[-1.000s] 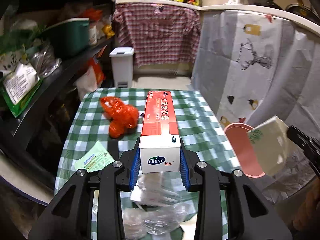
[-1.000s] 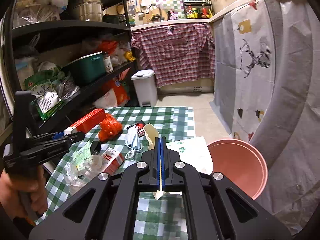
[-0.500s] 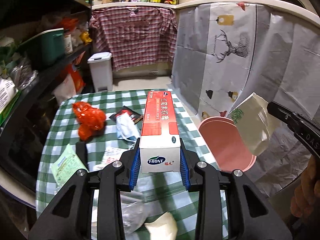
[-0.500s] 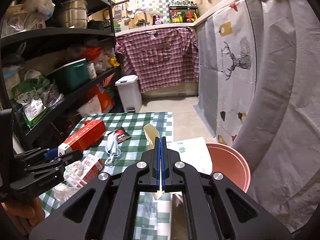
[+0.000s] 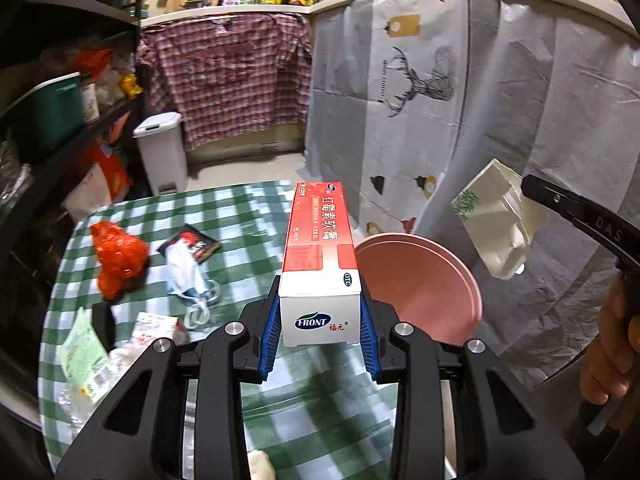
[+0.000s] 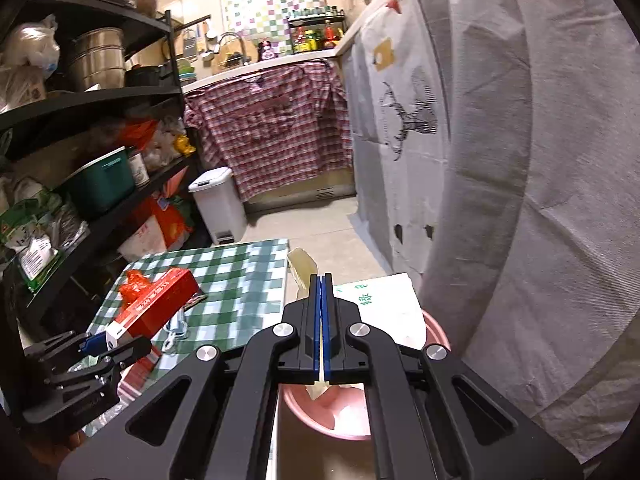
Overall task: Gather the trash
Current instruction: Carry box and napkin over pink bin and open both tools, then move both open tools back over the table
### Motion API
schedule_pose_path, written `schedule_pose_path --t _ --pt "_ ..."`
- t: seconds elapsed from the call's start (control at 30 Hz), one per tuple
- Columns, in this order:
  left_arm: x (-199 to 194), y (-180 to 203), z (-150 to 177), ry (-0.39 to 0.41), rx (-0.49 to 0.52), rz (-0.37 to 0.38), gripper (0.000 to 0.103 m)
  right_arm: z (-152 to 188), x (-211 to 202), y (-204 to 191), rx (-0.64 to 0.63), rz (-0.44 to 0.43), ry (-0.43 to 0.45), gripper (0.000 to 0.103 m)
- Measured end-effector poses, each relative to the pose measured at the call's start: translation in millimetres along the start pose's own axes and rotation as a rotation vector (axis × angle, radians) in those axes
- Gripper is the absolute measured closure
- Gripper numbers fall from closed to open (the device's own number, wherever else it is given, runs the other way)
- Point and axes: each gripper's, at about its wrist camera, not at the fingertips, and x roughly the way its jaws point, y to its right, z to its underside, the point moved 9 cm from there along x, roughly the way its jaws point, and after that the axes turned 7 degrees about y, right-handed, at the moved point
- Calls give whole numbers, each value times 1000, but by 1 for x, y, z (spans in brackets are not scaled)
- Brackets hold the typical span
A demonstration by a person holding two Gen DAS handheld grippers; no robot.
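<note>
Both hands had swung across toward the right edge of the counter in the last second, and the pink basin that had sat off at the margin of each view now lay close ahead. The left tongs stayed partly open, clamped by their blue pads on the near end of a long red-and-white ointment box, which now reached out beside the basin's rim. The right tongs were pressed all but shut on a crumpled white paper package with green print, now hanging right over the basin. To me both pieces looked about ready to be let go. The box end read "FRONT" with "福元" beside it and "OTC" in an oval; its top carried "红霉素软膏". A green "绿" showed on the package. Left behind on the checked cloth were a red plastic bag, a face mask lying on a dark packet and some wrappers nearer in.
</note>
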Motion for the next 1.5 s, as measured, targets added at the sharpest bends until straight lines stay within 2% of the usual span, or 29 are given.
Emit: schedule_pose_path --t 0.43,0.9,1.0,1.07,1.1,1.17,1.5 --pt "40 57 8 -47 24 72 69 5 25 23 -3 44 -28 102" --pt "79 70 11 -91 3 57 69 16 39 39 3 85 -76 101" --pt "86 74 13 -106 2 65 69 19 42 41 0 93 -92 98" --pt "88 73 15 -113 1 54 62 20 44 44 9 100 -98 90" --pt "88 72 16 -111 -8 53 57 21 44 45 11 104 -98 80" --pt "87 70 15 -111 -15 51 57 21 44 48 12 113 -96 67" --pt "76 63 11 -95 -12 50 57 20 43 45 1 117 -94 67"
